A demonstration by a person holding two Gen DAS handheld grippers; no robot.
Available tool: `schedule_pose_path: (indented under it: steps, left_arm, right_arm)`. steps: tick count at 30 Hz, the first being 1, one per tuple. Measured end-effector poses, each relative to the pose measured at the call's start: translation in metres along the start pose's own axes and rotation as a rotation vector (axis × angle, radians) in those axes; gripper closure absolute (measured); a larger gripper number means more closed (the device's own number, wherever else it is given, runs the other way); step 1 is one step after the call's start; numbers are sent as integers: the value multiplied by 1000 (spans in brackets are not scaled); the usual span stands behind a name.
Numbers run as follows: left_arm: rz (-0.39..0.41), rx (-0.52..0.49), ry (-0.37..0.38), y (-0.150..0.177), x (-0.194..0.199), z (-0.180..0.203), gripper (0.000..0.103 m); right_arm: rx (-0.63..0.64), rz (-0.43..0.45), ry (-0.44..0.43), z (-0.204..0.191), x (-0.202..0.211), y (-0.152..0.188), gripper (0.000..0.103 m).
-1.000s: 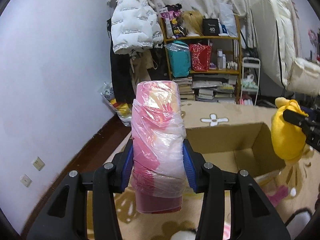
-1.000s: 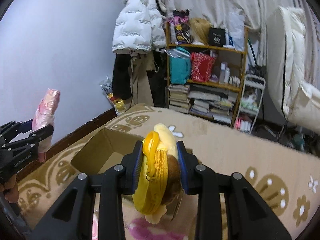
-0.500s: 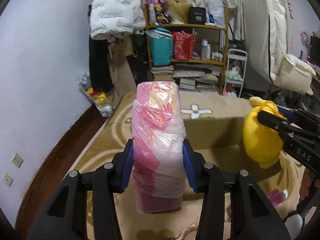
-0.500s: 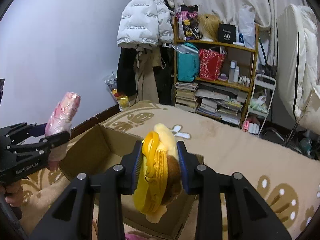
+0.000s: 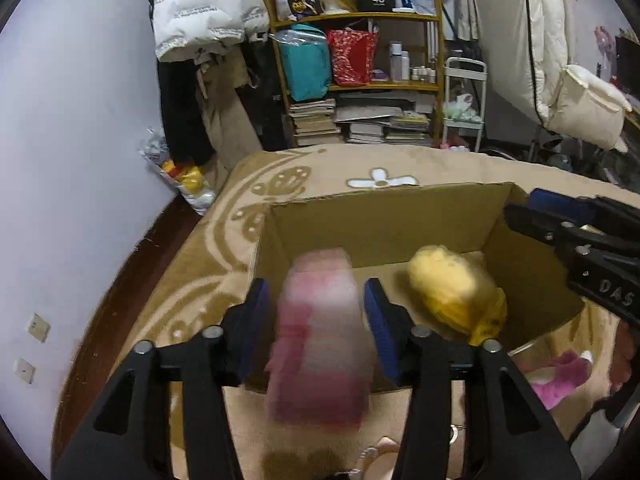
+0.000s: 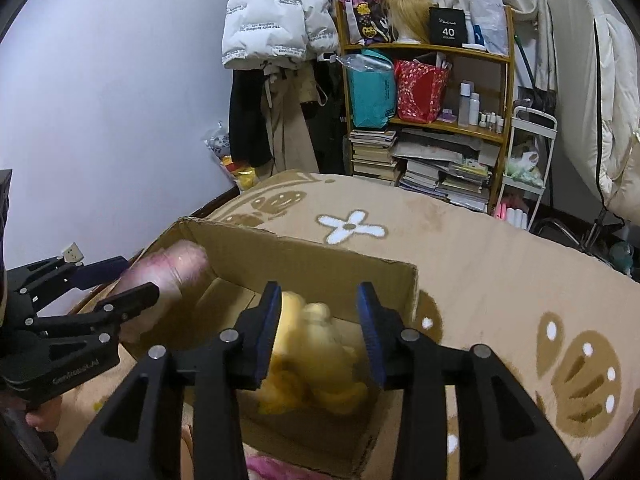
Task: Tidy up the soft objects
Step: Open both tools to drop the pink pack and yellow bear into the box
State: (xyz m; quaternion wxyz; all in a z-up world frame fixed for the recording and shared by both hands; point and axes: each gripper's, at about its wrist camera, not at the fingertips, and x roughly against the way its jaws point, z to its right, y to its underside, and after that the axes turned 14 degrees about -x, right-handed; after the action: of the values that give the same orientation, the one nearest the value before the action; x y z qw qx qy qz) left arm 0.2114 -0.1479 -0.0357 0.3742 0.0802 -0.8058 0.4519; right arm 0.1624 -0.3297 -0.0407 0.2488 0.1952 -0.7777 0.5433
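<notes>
An open cardboard box [image 5: 384, 216] sits on the beige patterned blanket; it also shows in the right wrist view [image 6: 304, 256]. My left gripper [image 5: 318, 310] is open over the box's near edge, and the pink plastic-wrapped roll [image 5: 318, 340] is blurred between its spread fingers, dropping free. The roll also shows in the right wrist view [image 6: 164, 276]. My right gripper [image 6: 318, 320] is open above the box, and the yellow plush toy [image 6: 316, 356] is blurred below its fingers, inside the box. The toy also shows in the left wrist view [image 5: 456, 292].
A pink plush [image 5: 560, 376] lies on the blanket beside the box's near right corner. A wooden shelf [image 6: 428, 120] with books and bags stands behind the bed, with a white jacket [image 6: 272, 12] hanging to its left. The wall runs along the left.
Both grippers have moved down over the box and opened. The pink roll and the yellow plush toy have left the fingers and are falling into the box.
</notes>
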Motion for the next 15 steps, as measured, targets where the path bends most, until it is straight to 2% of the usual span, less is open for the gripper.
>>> schedule_pose_path:
  steps: [1, 3, 5, 8, 11, 15]
  left_arm:
    - [5, -6, -23, 0, 3, 0, 41]
    - [13, -5, -46, 0, 9, -2, 36]
    - [7, 7, -54, 0, 15, -6, 23]
    - [1, 16, -71, 3, 27, -12, 12]
    - [3, 12, -97, 7, 45, -17, 7]
    - [17, 12, -105, 13, 73, -22, 4]
  right_arm:
    - [-1, -2, 3, 0, 0, -1, 54]
    - [-5, -4, 10, 1, 4, -3, 40]
    - [-23, 5, 13, 4, 10, -4, 24]
    - [-66, 5, 16, 8, 18, -6, 12]
    - [-112, -18, -6, 11, 28, -9, 4]
    - [-136, 1, -24, 8, 50, -9, 0]
